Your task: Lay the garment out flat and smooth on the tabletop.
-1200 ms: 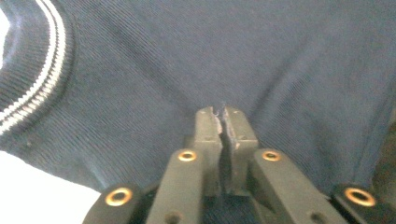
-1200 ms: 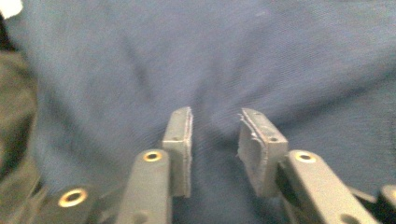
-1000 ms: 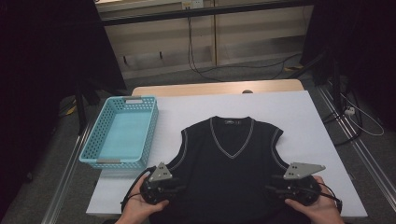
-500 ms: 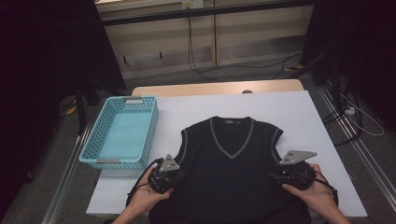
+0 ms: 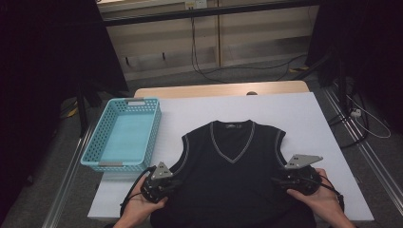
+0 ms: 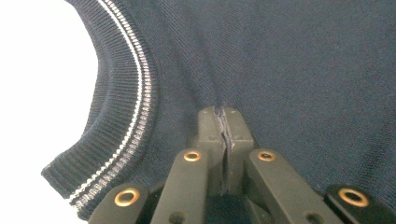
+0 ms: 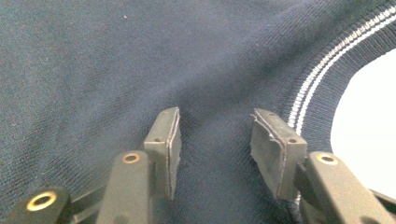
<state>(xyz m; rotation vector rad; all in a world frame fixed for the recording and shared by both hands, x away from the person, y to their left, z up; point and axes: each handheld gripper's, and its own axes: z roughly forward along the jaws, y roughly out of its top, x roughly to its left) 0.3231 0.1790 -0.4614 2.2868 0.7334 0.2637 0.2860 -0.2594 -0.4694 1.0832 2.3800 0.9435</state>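
High view, overall: dim room; surroundings at left and right fall to near black.
High view, light source: from above; the white counter [image 5: 294, 123] is the brightest surface.
High view, sharpness: soft, slightly grainy; dark vest [image 5: 233, 175] shows little fabric detail.
Left gripper view, exposure: counter blown out to plain white at the left; knit ribbing crisp.
Left gripper view, focus: fingers [image 6: 208, 135] at bottom slightly soft.
Right gripper view, focus: weave soft; fingers [image 7: 163, 135] blurred at the bottom edge.
Right gripper view, glare: counter overexposed at the right.
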